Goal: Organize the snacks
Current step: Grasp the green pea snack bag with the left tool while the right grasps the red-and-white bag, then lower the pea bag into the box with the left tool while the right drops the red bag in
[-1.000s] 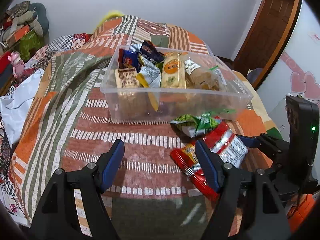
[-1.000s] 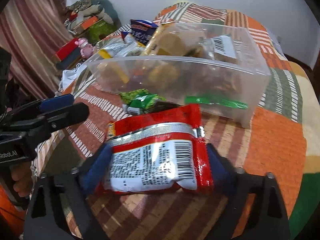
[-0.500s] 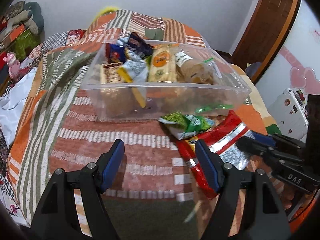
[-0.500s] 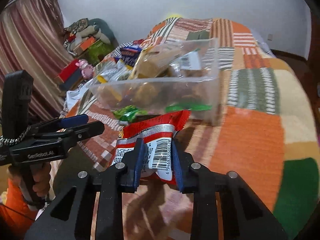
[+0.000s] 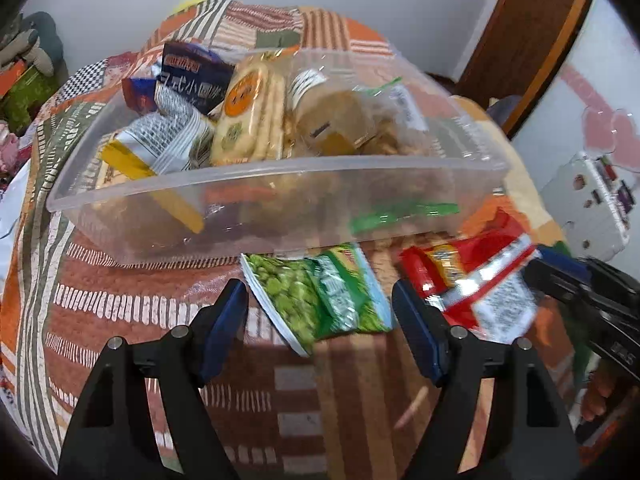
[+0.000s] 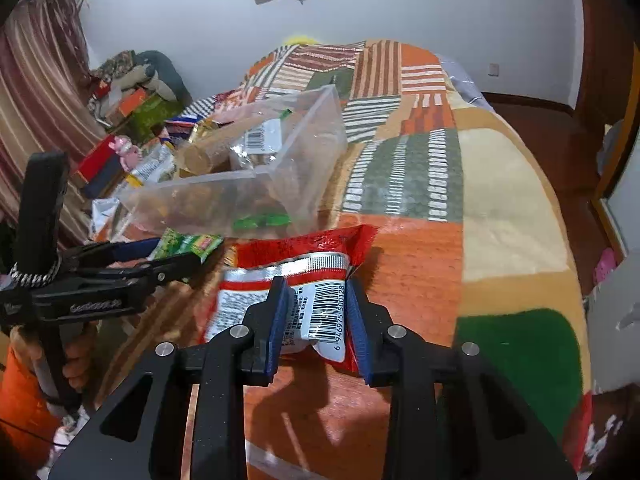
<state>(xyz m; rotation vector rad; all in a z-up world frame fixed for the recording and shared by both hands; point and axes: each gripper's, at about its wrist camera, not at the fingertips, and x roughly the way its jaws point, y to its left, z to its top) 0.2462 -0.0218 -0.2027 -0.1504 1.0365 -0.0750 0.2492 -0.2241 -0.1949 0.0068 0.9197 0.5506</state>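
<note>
Bedroom, patchwork quilt (image 6: 404, 264) on a bed as the work surface, white wall and wood door behind.

Nearest in the right wrist view: right gripper (image 6: 316, 316) pinching the red packet (image 6: 296, 276) at its barcode end, blue pads squeezed onto the crinkled foil. The packet looks lifted a little off the quilt, though I can't be sure. In the left wrist view the same red packet (image 5: 476, 280) sits to the right, blurred.

Left gripper (image 5: 320, 328) is spread wide, holding nothing, with the green pea packet (image 5: 320, 296) lying on the quilt between and just ahead of its pads. The green pea packet (image 6: 188, 246) touches or sits just beside the bin's front wall.

Step, as I judge it: the red packet is grabbed and headed for the bin; the green one is being lined up for pickup. Next move calls for lifting the red packet over the near rim and releasing it into the free right end, while the left closes on the green packet, low enough to catch the flat foil.

Farther: clear bin (image 5: 280, 168) on the quilt, already mostly full. Inside, left to right: dark blue packet (image 5: 192, 72), white-and-yellow packet (image 5: 160, 144), cracker pack (image 5: 248, 116) with an orange round label, clear bag (image 5: 344, 120) of brown biscuits with a green strip. Right end has the most room.
</note>
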